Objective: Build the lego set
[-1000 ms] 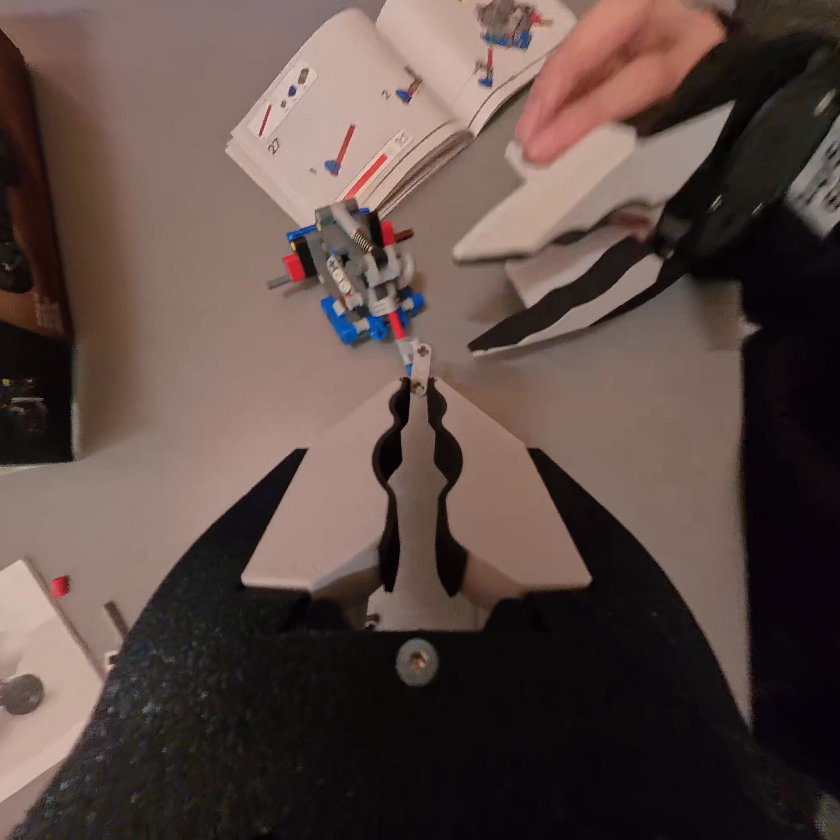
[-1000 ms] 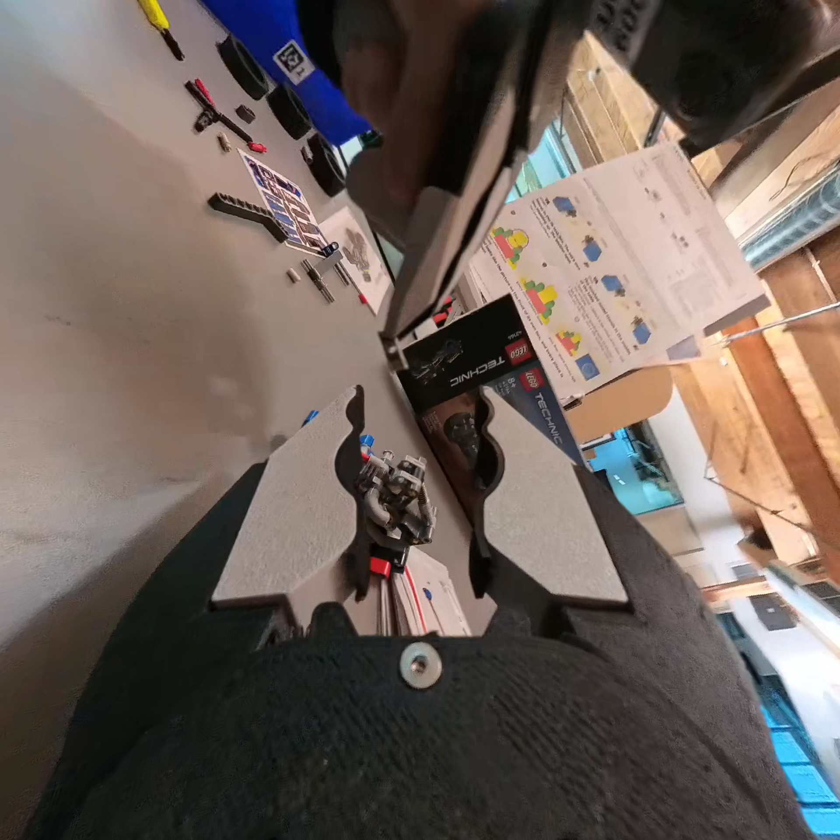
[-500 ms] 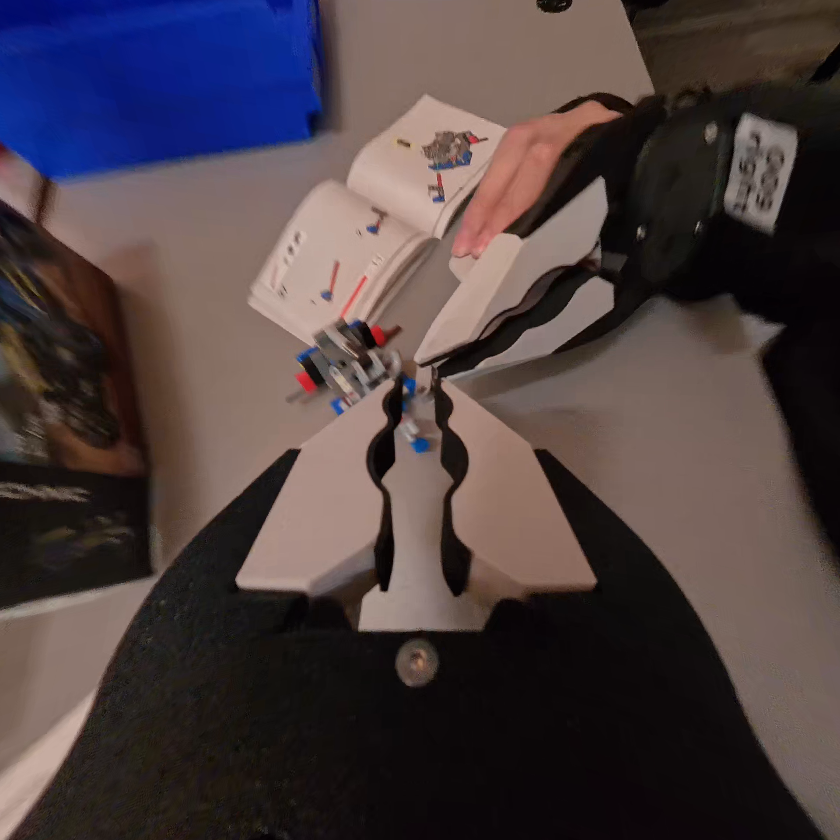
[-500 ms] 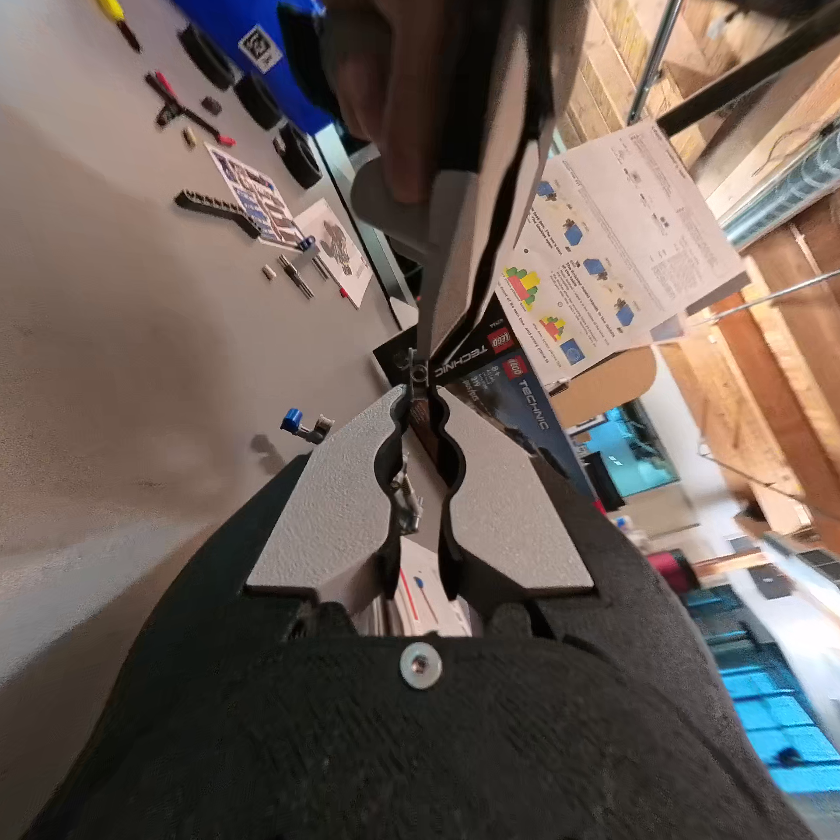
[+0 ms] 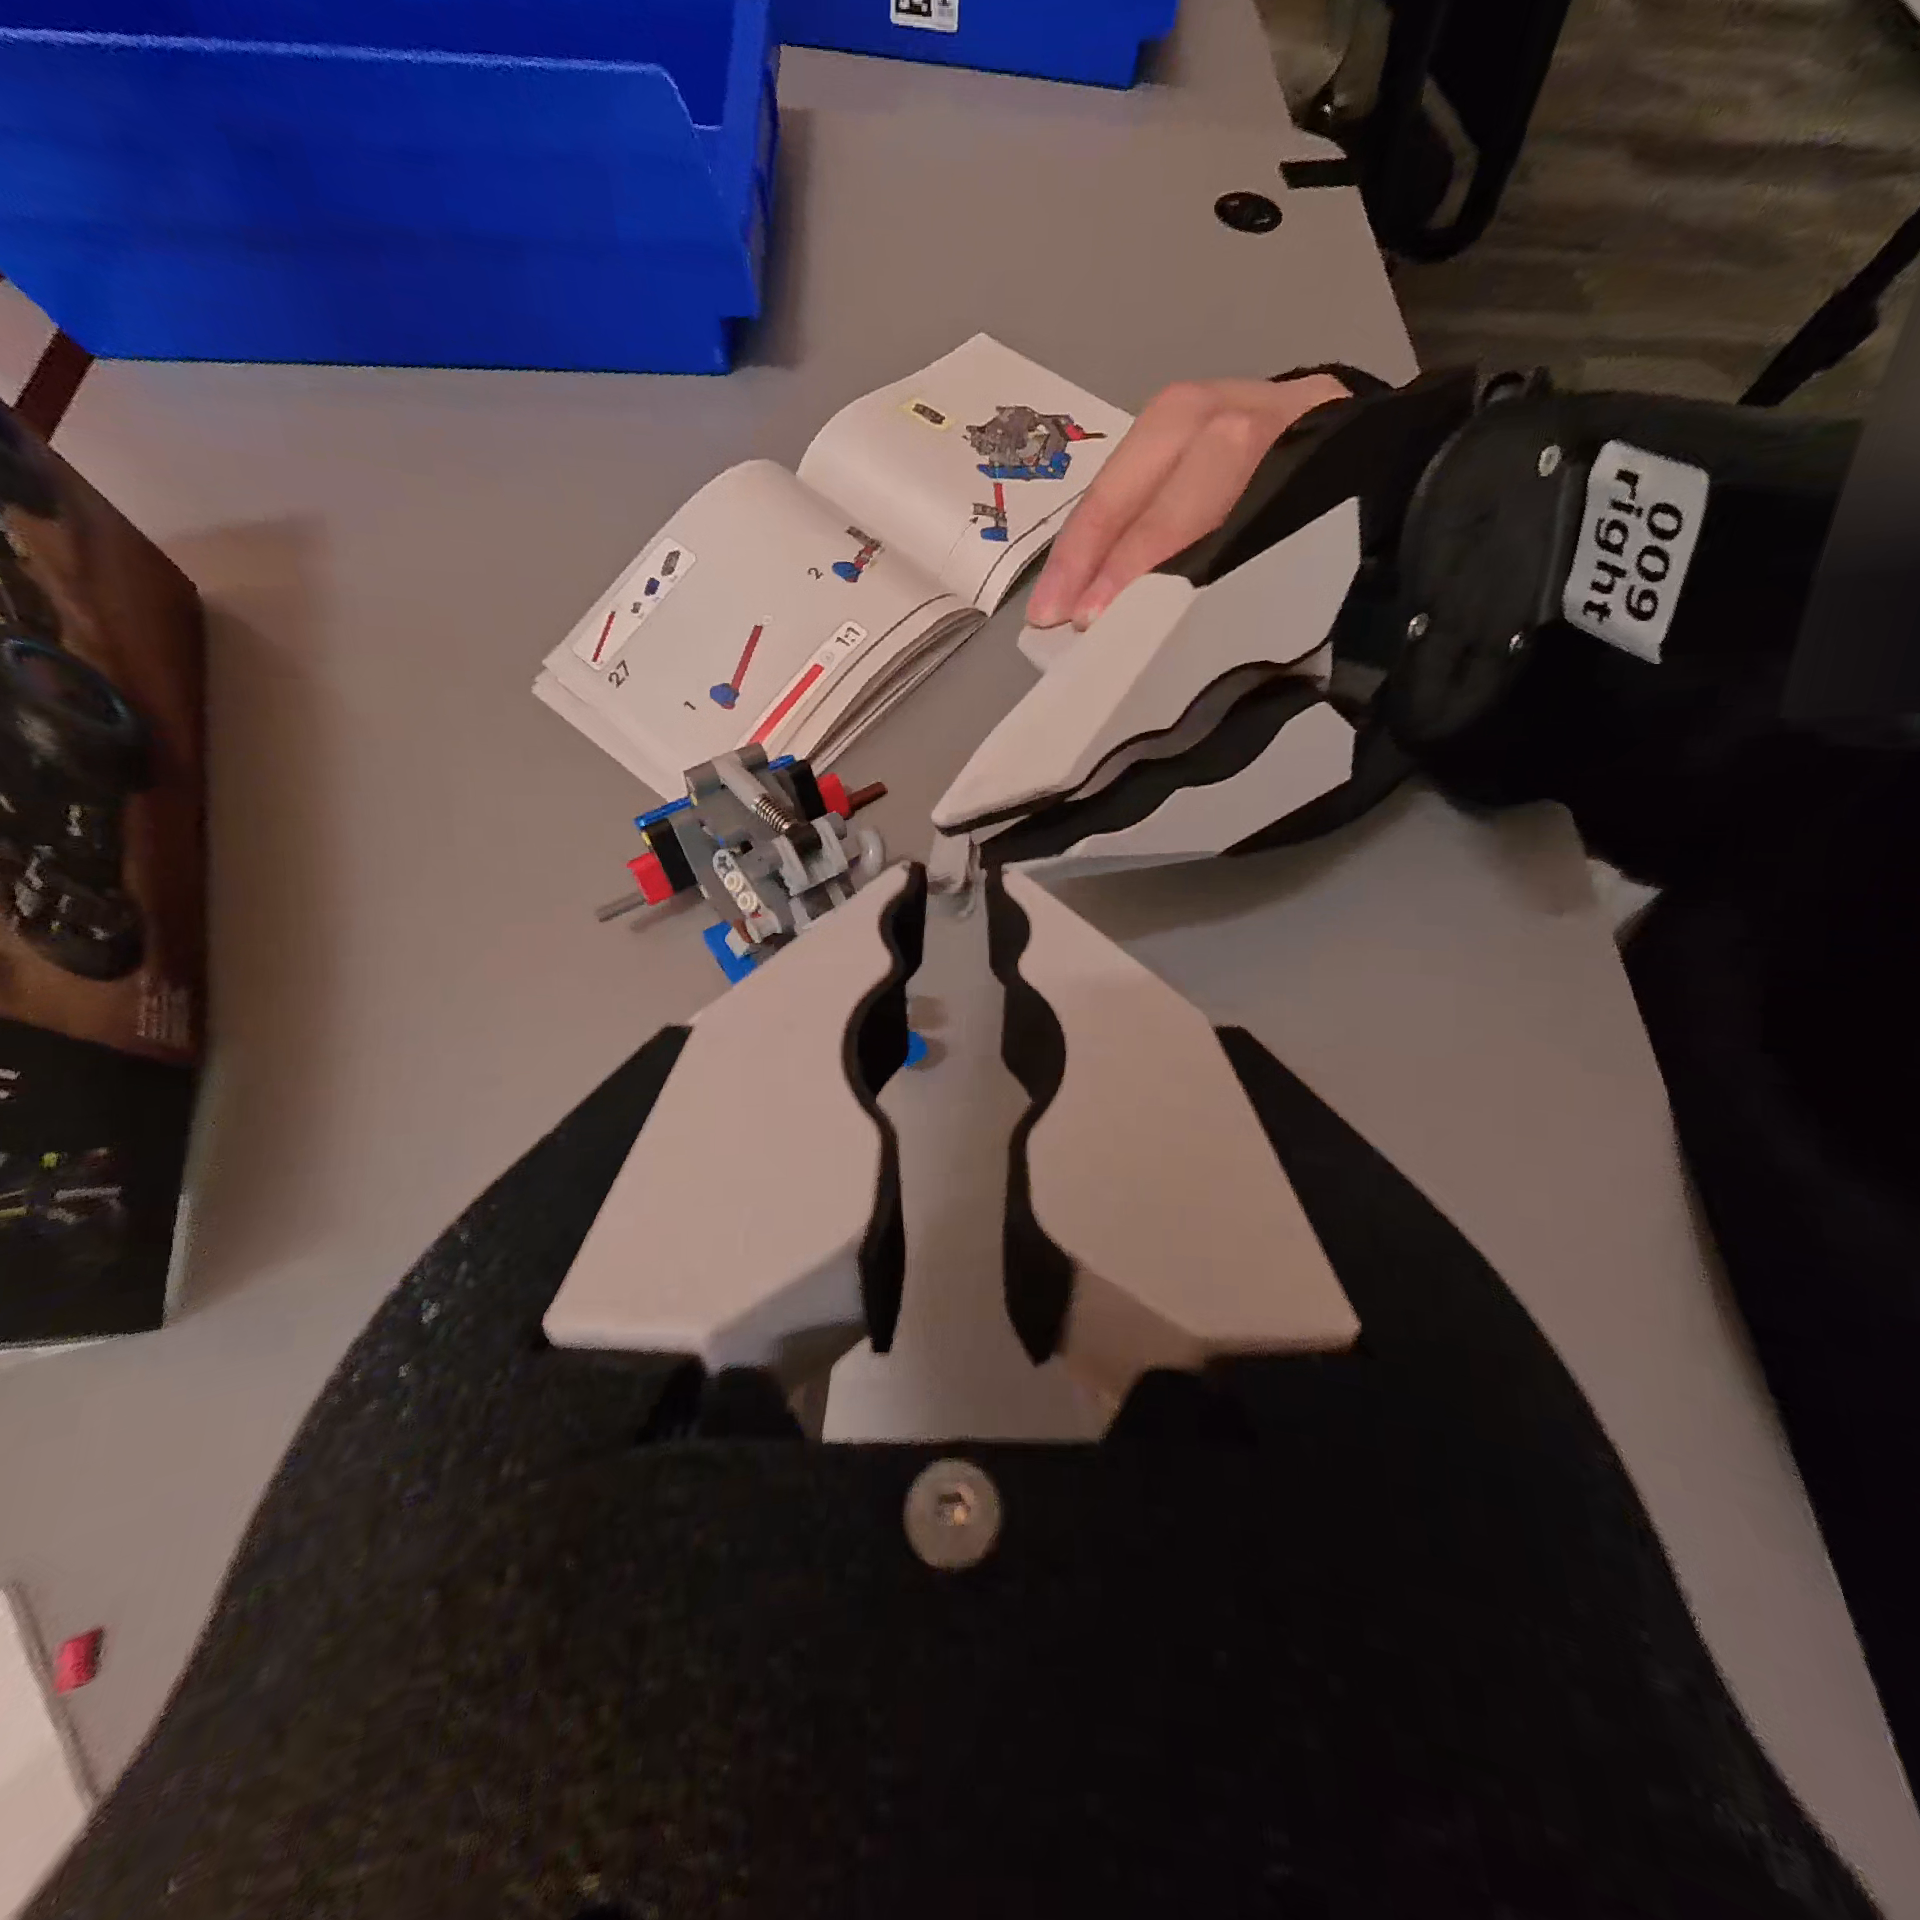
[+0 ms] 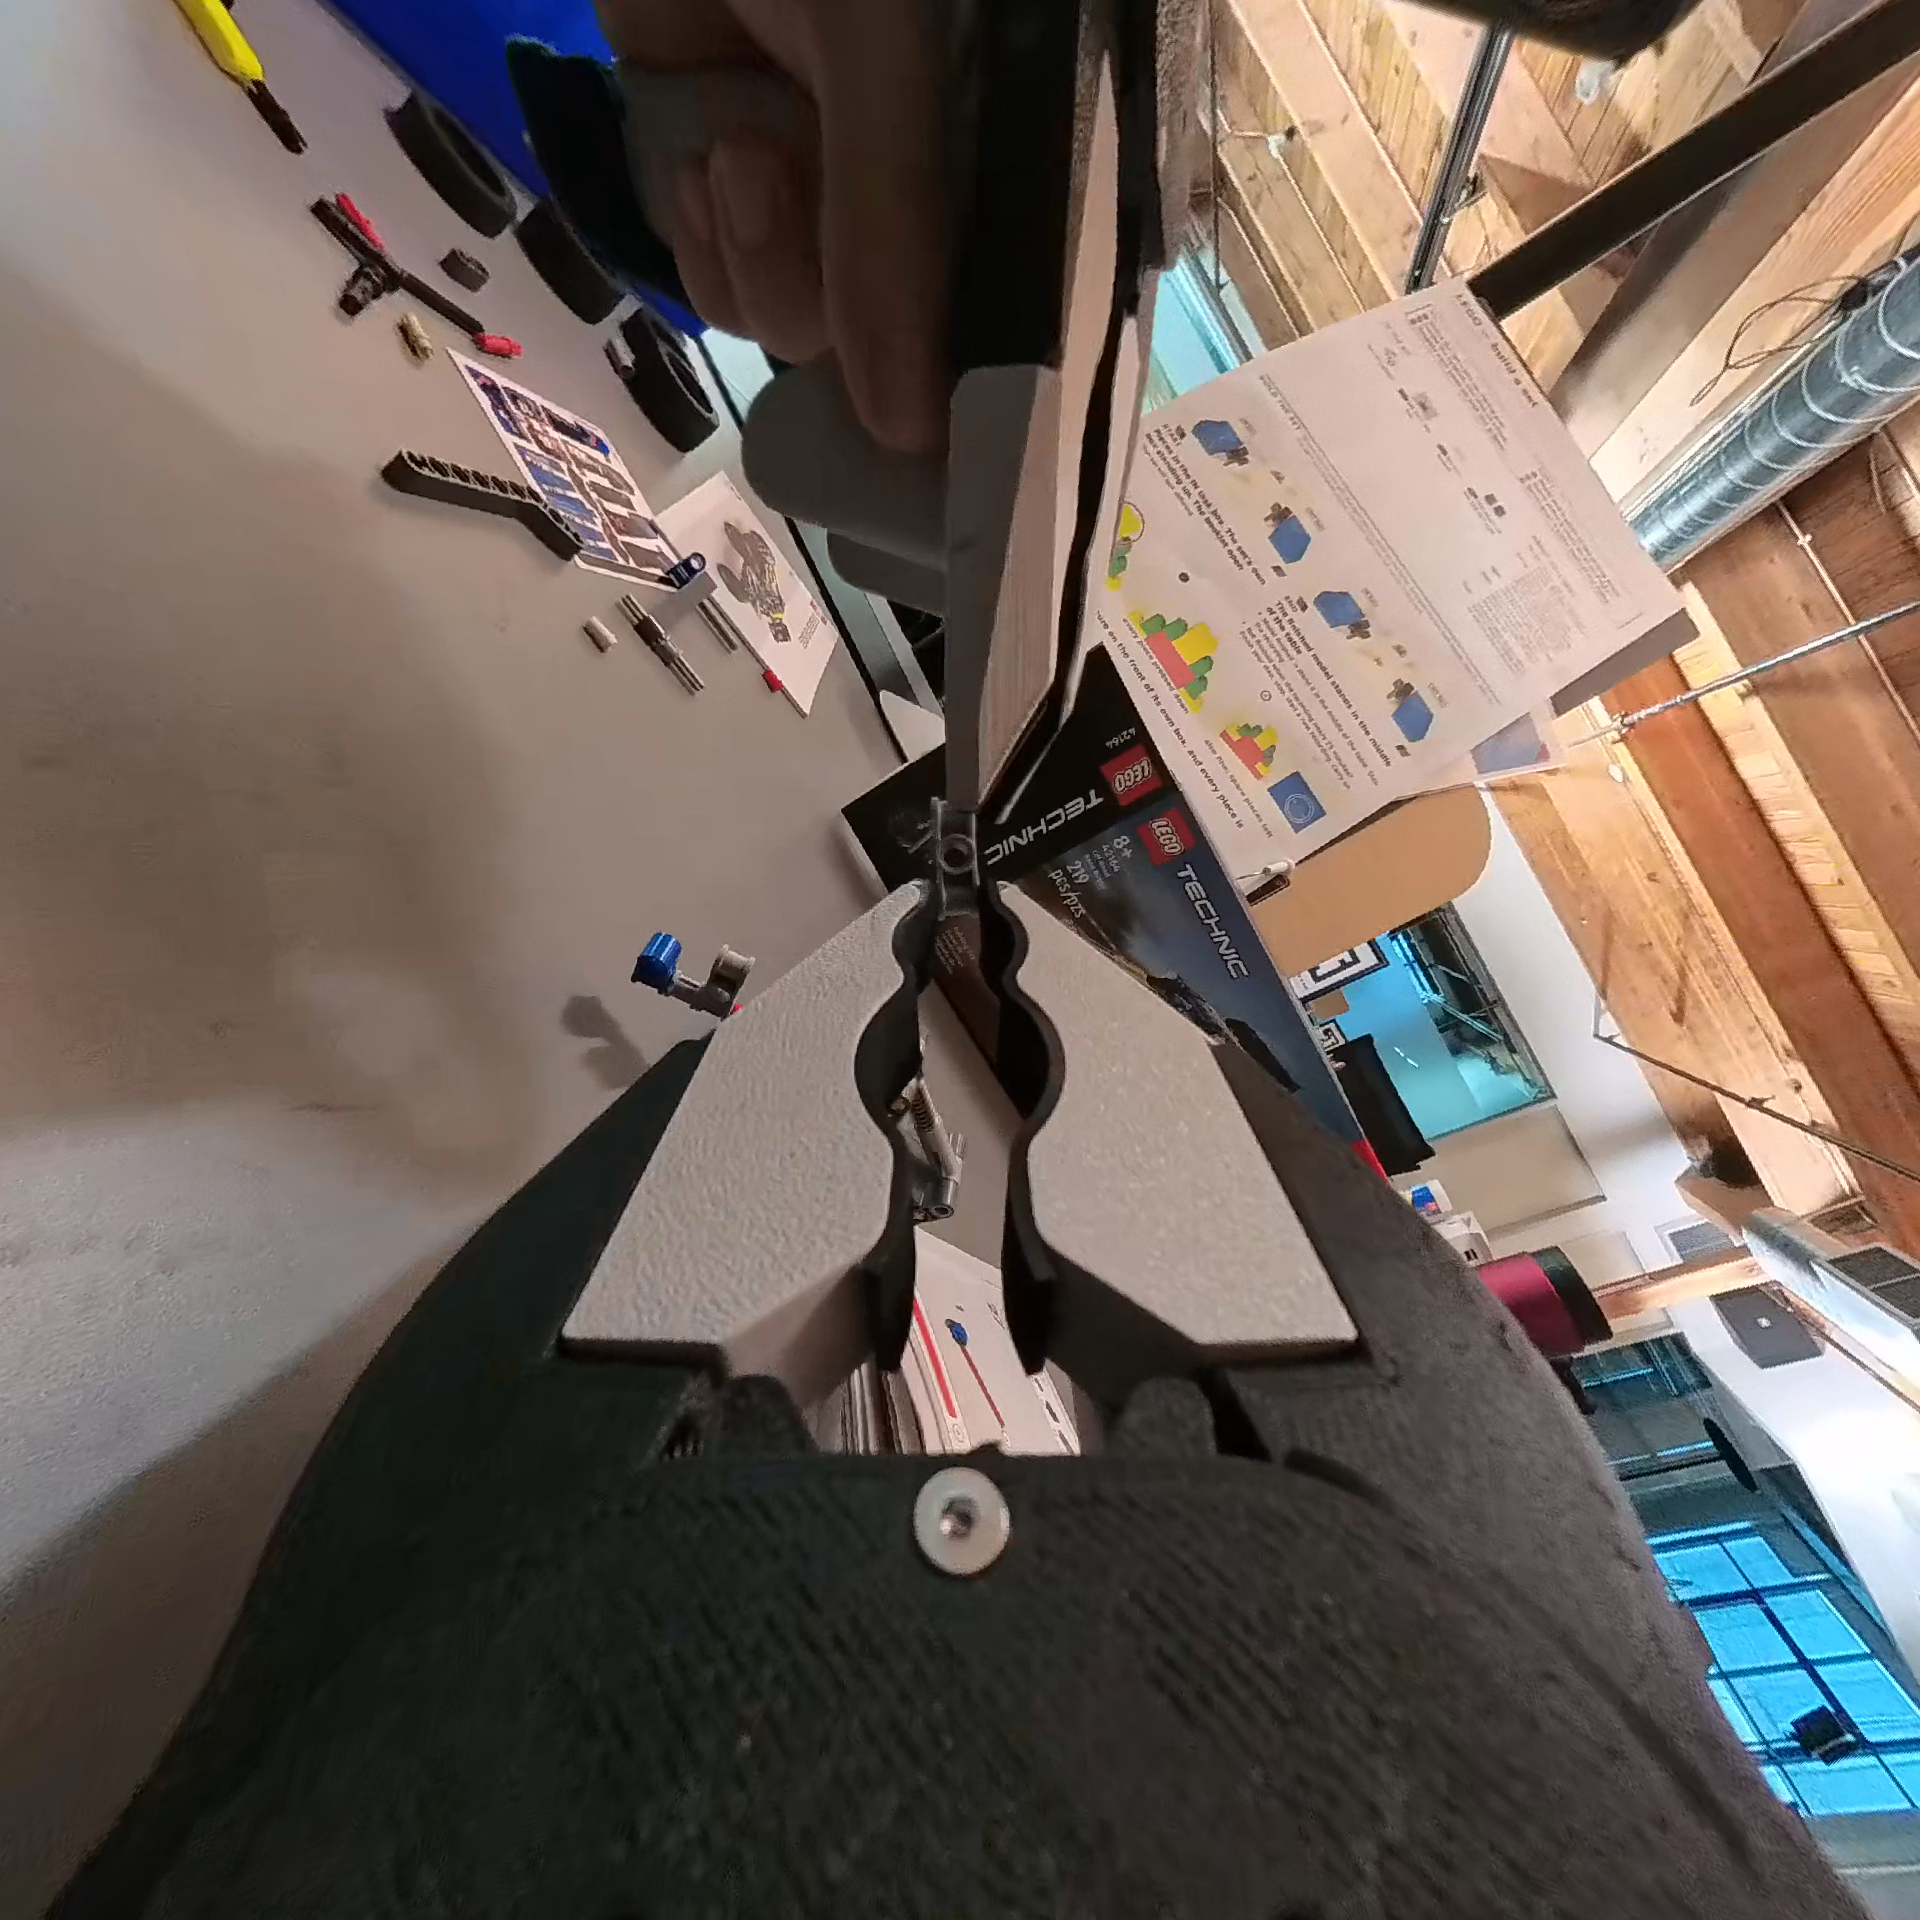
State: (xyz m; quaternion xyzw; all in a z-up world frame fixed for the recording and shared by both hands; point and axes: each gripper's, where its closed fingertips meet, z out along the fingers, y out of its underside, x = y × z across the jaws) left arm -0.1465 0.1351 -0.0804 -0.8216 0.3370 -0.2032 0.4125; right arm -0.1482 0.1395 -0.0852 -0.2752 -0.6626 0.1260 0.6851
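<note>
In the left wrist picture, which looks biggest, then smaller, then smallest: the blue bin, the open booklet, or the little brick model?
1. Blue bin, biggest, though it is cut off at the picture's edge.
2. Open booklet.
3. Little brick model, smallest.
All three lie on the table beyond the claw, so nearness hardly changes the order.

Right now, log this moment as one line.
right gripper: shut on small grey connector piece | left gripper: tips at same piece, grip unclear | brick assembly: on table by open booklet

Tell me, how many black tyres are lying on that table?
3, in a row beside the blue bin at the table's far side: one, the next, the last. The hand may hide more.
</note>
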